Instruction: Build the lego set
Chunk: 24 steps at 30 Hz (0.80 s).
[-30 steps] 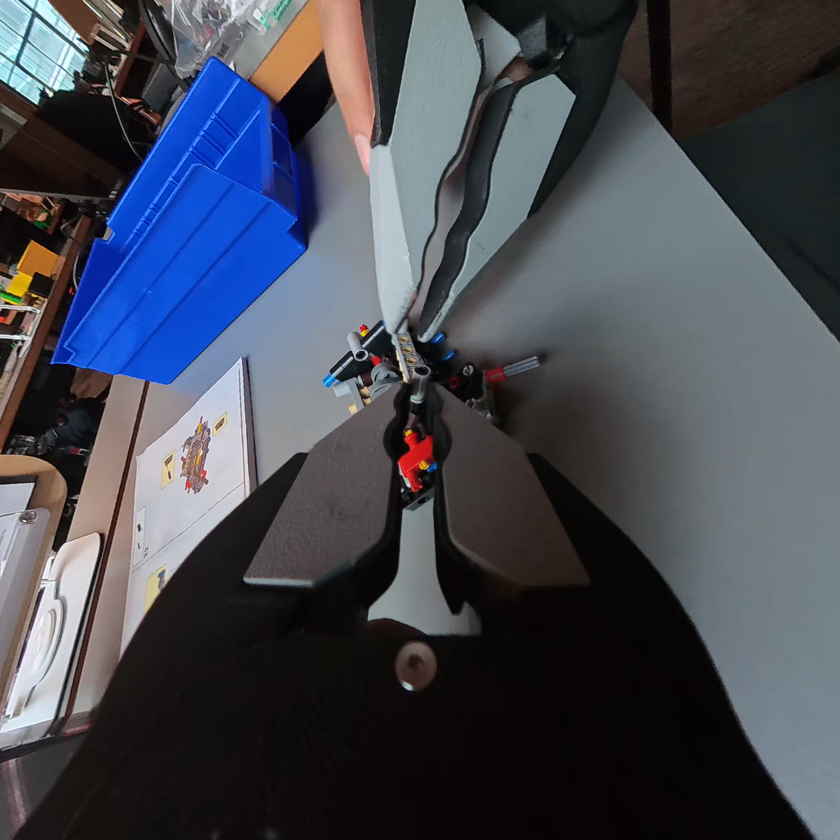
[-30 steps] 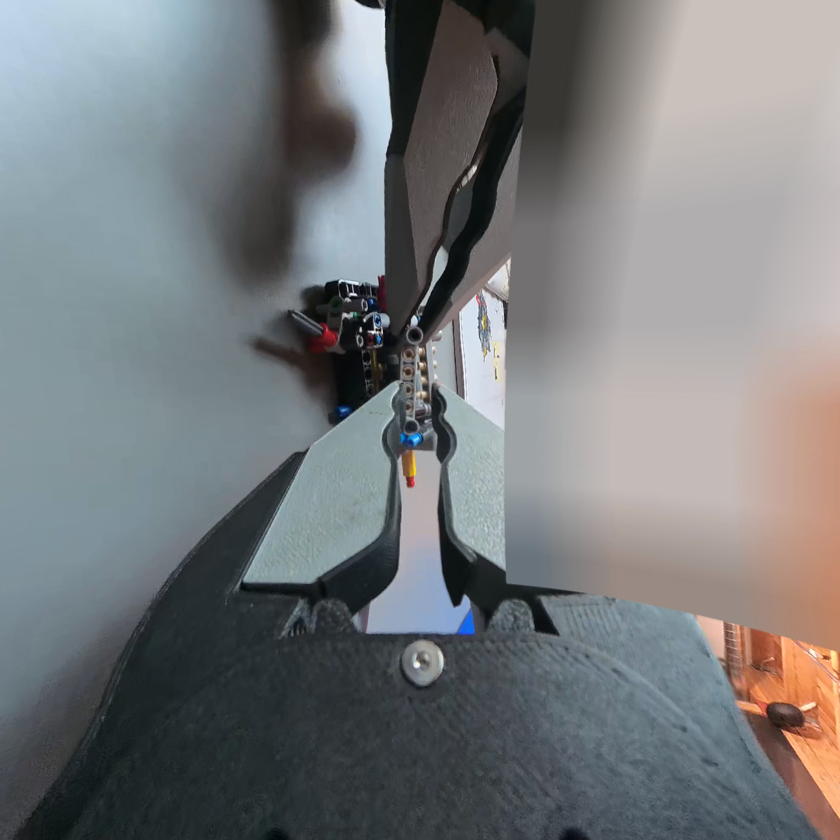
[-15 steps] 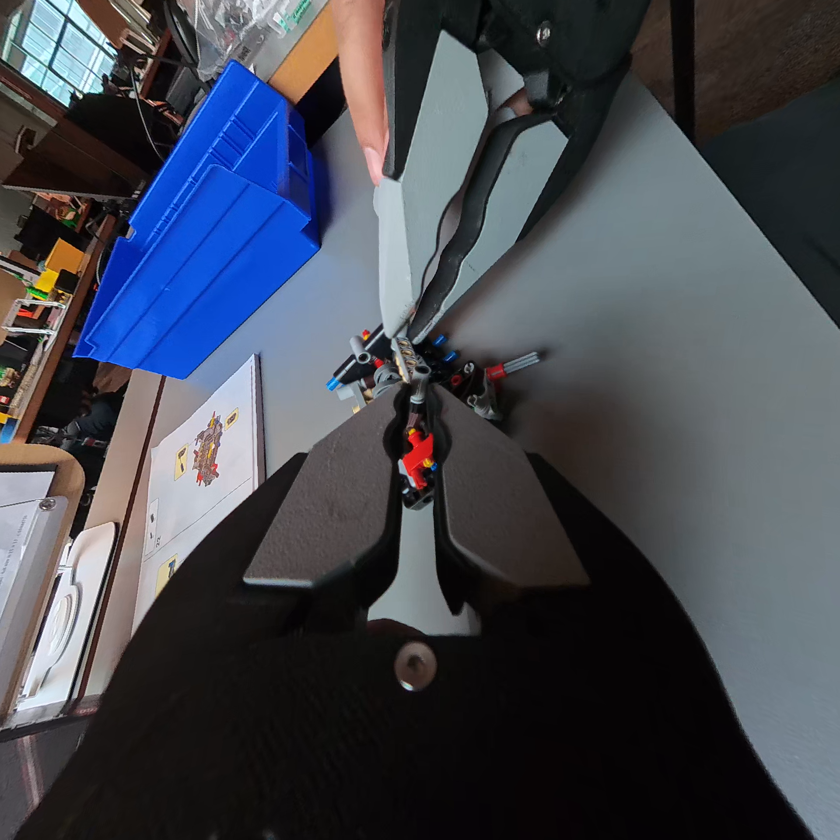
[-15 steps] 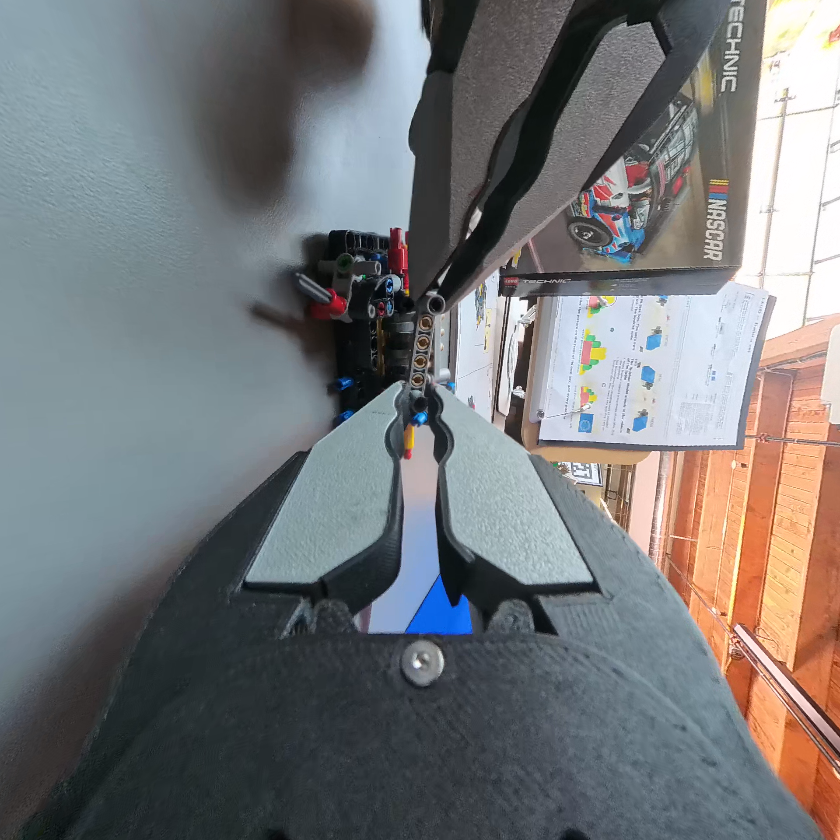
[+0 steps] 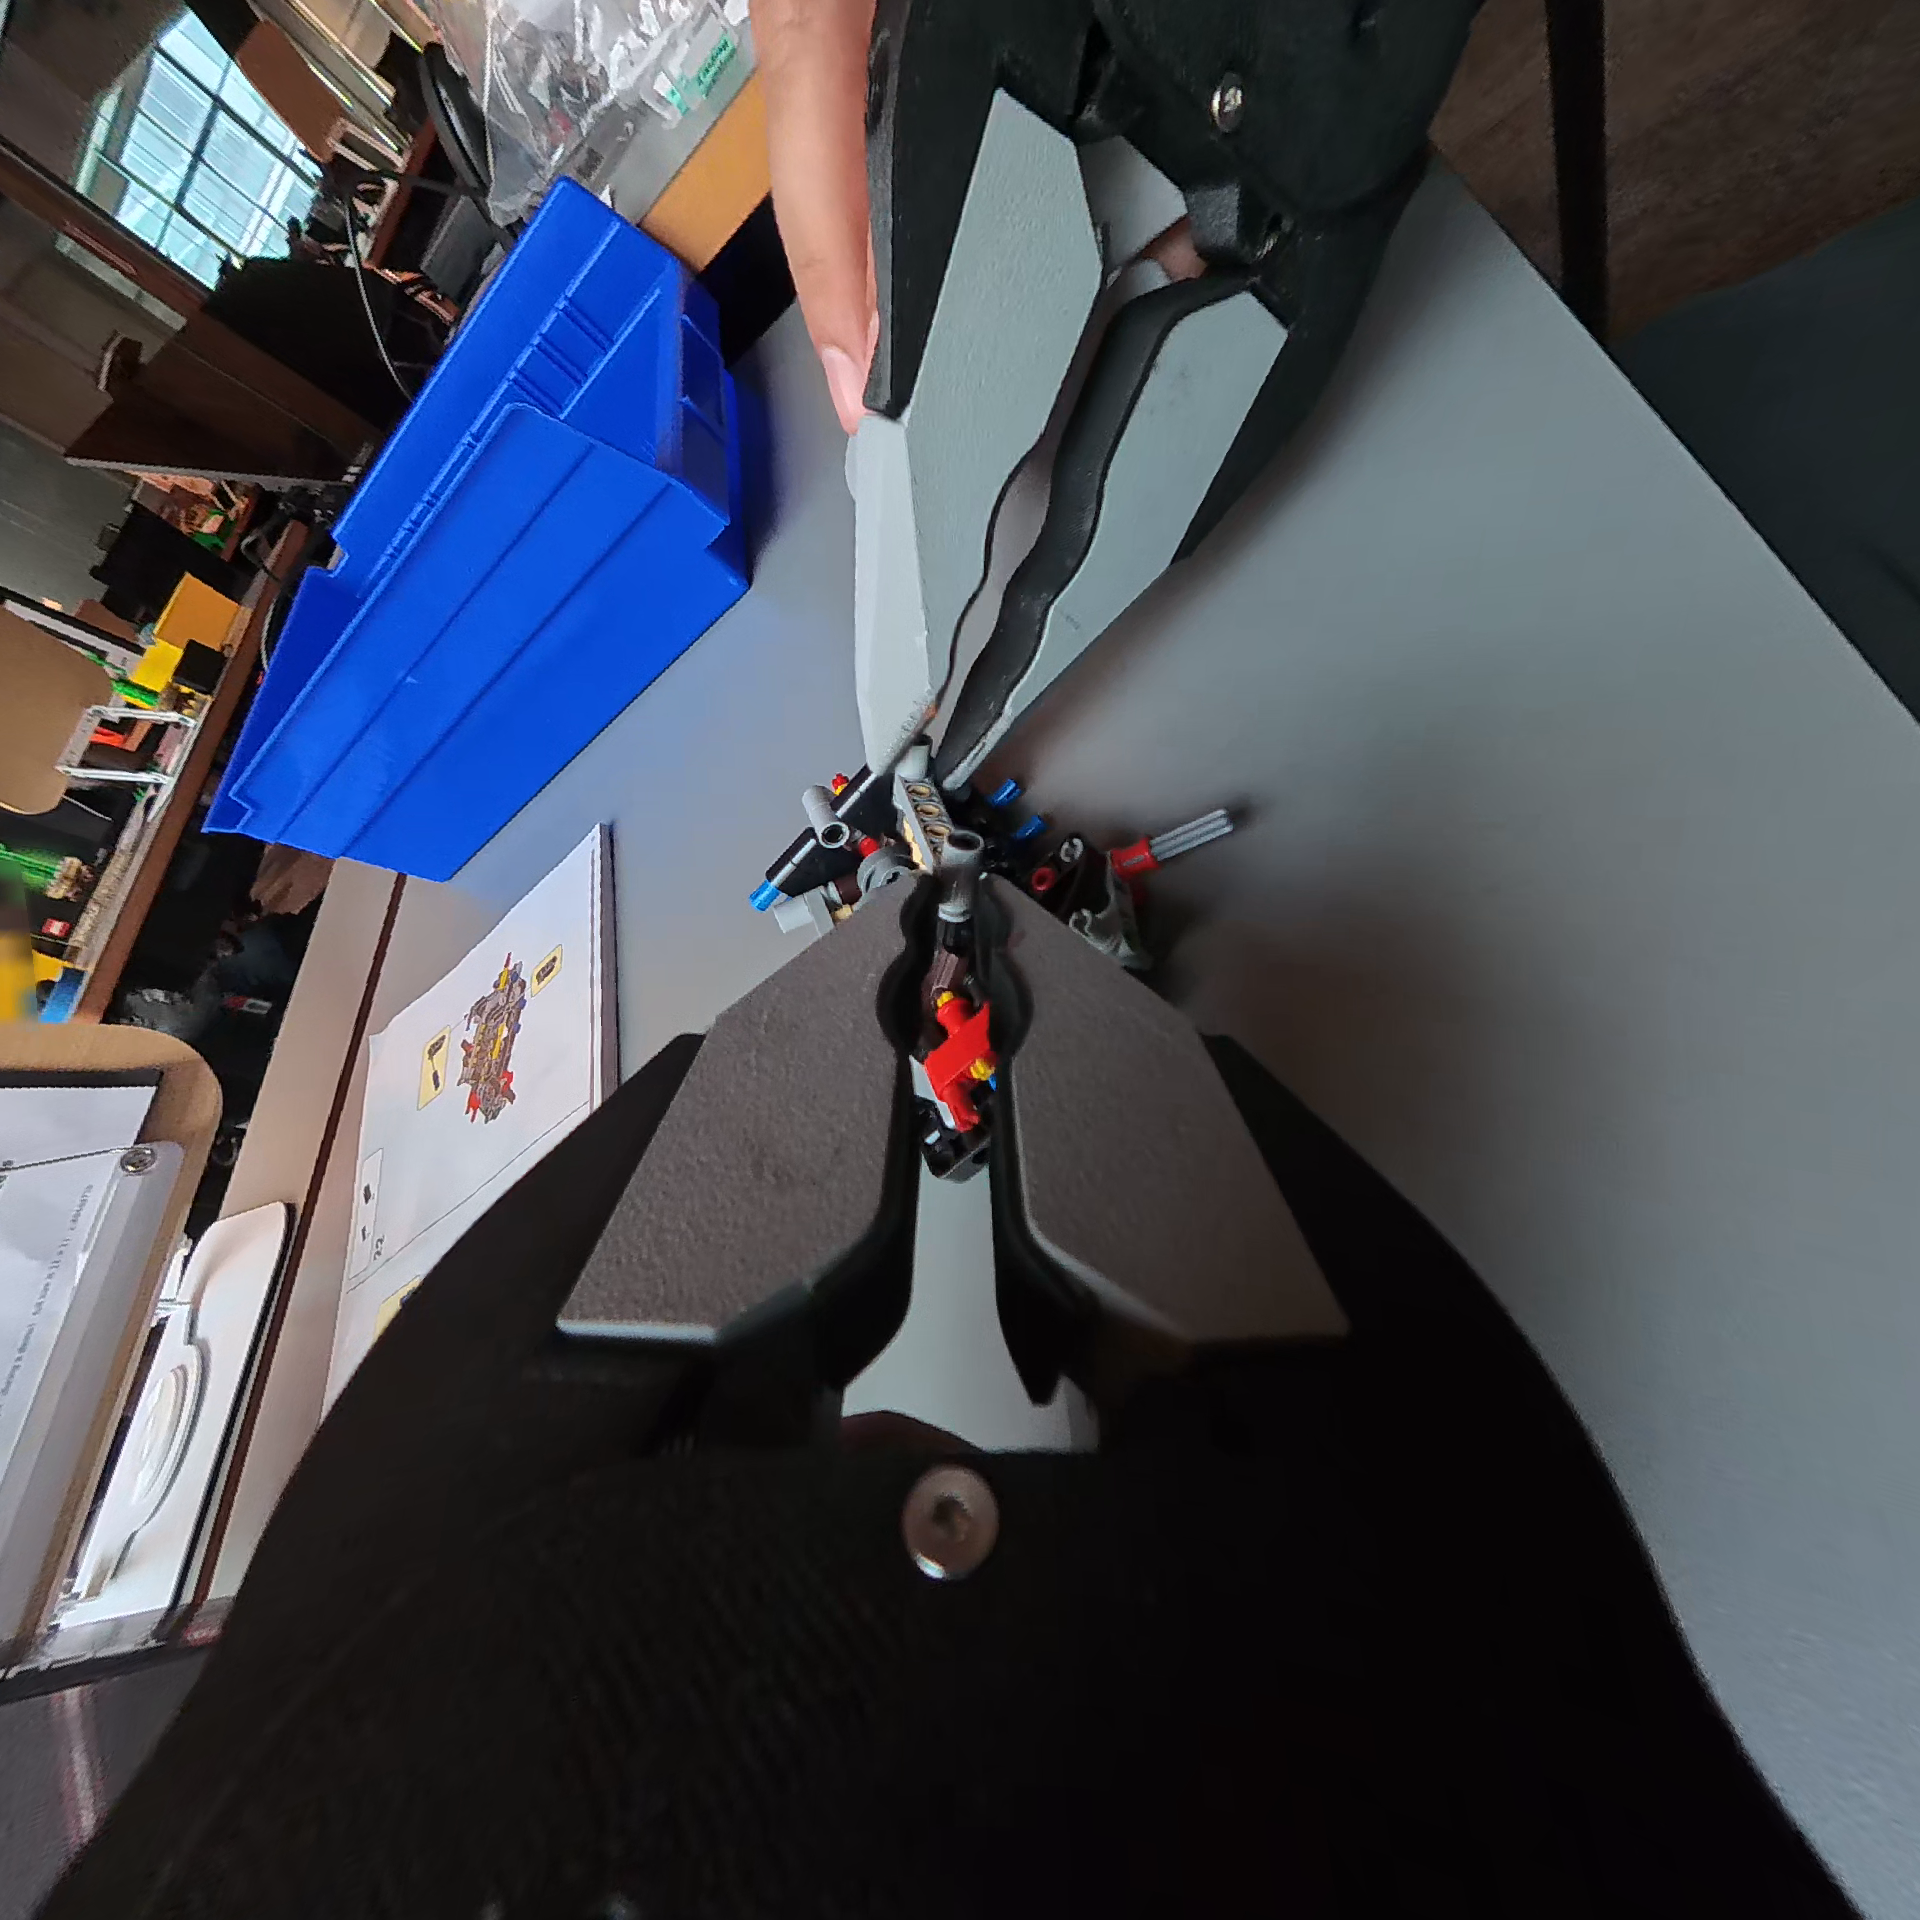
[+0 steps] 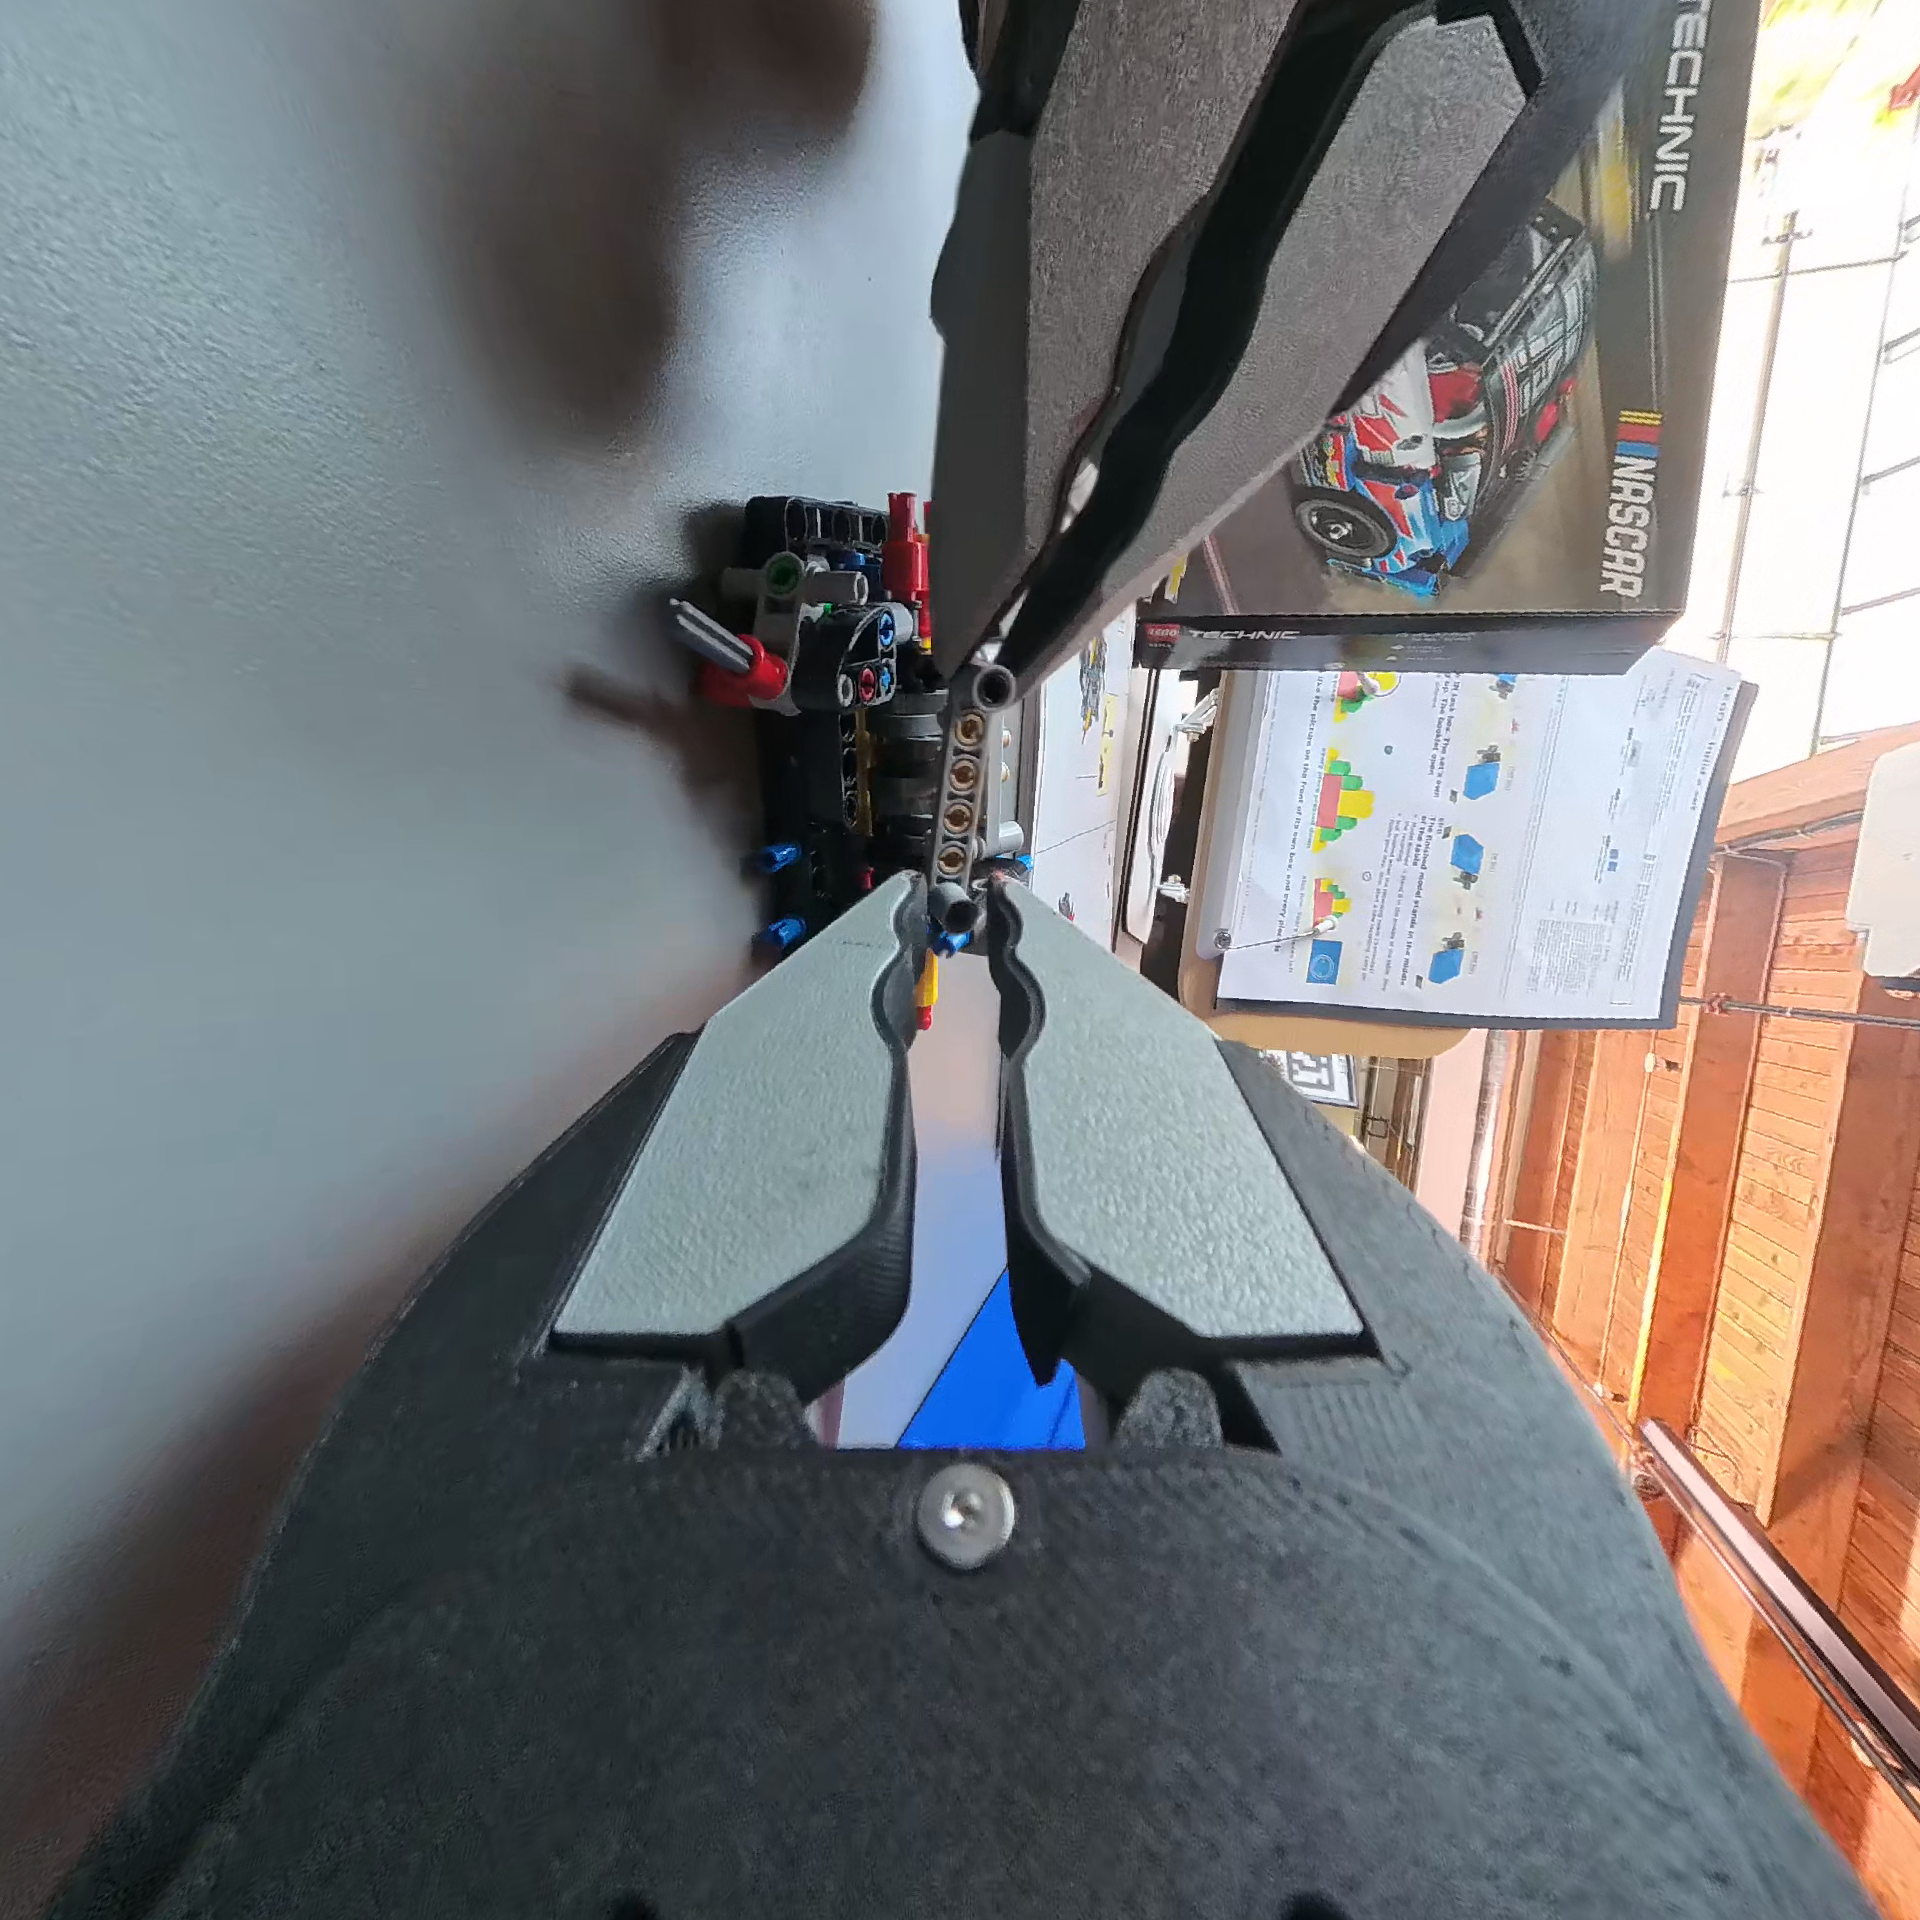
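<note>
A small black Lego assembly [image 5: 1070, 883] with red, blue and grey parts rests on the grey table [image 5: 1507, 1039]. My left gripper [image 5: 948, 920], with dark pads, is shut on it, and a red part [image 5: 958, 1060] sits between the fingers. My right gripper [image 6: 956, 899], with light grey pads, is shut on the near end of a grey beam with tan pins [image 6: 961, 790]. The beam's far end meets the left gripper's tips [image 6: 992, 665]. The assembly [image 6: 831, 707] lies just left of the beam. In the left wrist view the right gripper [image 5: 925, 743] comes from above and holds the beam [image 5: 925, 816].
A blue bin [image 5: 499, 582] stands at the left, with an open instruction booklet [image 5: 488, 1049] in front of it. A person's finger [image 5: 821, 208] lies along the right gripper. The set's box [image 6: 1455, 416] and a printed sheet on a board [image 6: 1475, 831] stand behind the assembly. The tips of both grippers are at nearly the same place.
Both grippers keep their hold. The right gripper has swung, so the box and sheet came into its view and the beam now leans slightly. The left view has shifted a little.
</note>
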{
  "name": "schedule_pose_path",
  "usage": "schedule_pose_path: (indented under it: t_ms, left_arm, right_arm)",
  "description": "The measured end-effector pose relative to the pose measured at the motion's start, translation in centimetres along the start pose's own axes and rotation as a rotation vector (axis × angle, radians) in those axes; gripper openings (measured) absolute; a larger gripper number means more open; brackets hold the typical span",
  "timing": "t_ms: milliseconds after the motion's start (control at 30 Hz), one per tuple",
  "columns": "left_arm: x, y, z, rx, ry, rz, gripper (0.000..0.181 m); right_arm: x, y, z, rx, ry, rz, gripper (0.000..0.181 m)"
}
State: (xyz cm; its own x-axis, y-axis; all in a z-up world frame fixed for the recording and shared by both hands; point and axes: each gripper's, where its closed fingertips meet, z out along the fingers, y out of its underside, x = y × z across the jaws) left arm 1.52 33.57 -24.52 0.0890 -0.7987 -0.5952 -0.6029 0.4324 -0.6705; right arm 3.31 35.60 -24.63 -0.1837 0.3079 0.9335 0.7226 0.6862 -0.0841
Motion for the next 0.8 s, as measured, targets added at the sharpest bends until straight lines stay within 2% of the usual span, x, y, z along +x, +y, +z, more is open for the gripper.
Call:
schedule_pose_path:
  t_ms: [467,800]
  left_arm:
    - [-0.21,-0.1,-0.09,0.047,0.01,-0.041,0.004]
    - [0.28,-0.55,-0.24,0.058,0.016,0.011,0.003]
  right_arm:
    - [0.09,-0.15,0.09,0.007,-0.006,-0.013,0.005]
    - [-0.34,-0.28,0.01,0.03,-0.054,0.034,0.006]
